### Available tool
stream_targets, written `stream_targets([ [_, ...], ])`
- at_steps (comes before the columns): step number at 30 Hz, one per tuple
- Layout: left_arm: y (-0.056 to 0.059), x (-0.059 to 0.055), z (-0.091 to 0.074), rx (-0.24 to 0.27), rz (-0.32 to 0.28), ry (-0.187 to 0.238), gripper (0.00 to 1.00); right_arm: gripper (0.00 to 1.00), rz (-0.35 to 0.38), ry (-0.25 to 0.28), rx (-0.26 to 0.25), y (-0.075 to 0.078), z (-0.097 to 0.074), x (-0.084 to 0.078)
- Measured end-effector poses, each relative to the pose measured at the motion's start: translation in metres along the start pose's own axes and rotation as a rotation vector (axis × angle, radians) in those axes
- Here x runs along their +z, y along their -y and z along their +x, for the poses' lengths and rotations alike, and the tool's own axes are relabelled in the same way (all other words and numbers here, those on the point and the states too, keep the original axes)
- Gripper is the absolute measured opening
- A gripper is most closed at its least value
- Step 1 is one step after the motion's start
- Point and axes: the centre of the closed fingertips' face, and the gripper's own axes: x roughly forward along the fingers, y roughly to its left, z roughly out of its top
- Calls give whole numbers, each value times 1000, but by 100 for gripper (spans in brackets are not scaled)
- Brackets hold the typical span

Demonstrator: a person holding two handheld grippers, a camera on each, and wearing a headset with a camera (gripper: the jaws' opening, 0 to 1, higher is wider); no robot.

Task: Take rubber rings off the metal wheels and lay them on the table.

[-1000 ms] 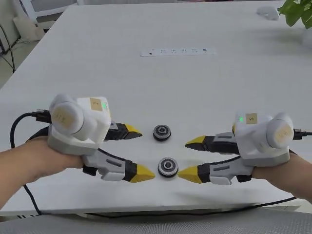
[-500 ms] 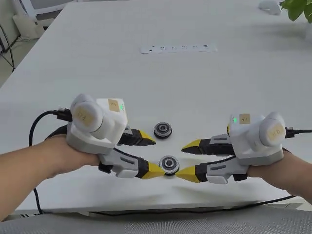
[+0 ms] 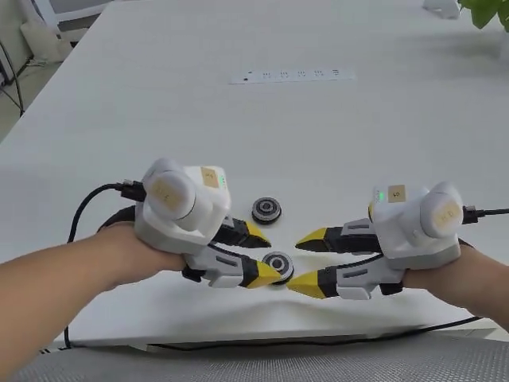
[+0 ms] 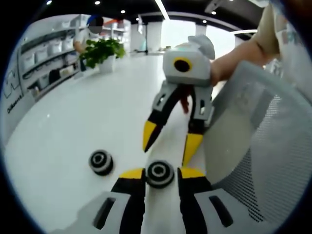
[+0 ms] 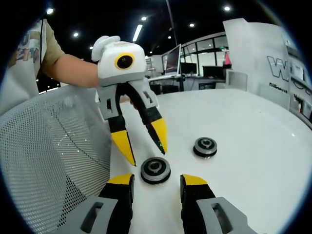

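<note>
Two grippers face each other across the near edge of the white table [image 3: 318, 119], both with jaws spread and nothing pinched. The left gripper [image 3: 272, 255] is closer to the job: the near wheel [image 3: 277, 263] lies flat, hub up, right between its yellow tips. The right gripper [image 3: 297, 263] has it just ahead of its own. The far wheel [image 3: 266, 210] waits apart, farther back. The near wheel's rubber ring [image 5: 144, 170] looks in place.

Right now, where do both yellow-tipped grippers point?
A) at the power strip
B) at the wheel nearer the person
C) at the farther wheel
B: the left gripper and right gripper both point open jaws at the near wheel; the far wheel sits apart.
</note>
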Motion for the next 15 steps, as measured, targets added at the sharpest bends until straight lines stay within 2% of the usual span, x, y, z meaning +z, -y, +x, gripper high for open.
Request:
stream_targets([
  [3,-1,-4,5,3,3,-21,21,36,0,-2,-3,1,0,-1],
  [9,0,-6,8,12,30,-32,18,36,-3,-2,-5,1,-1,-1],
  [15,-1,-6,8,30,37,-23,15,36,-8,-7,-4,0,-1,-3],
])
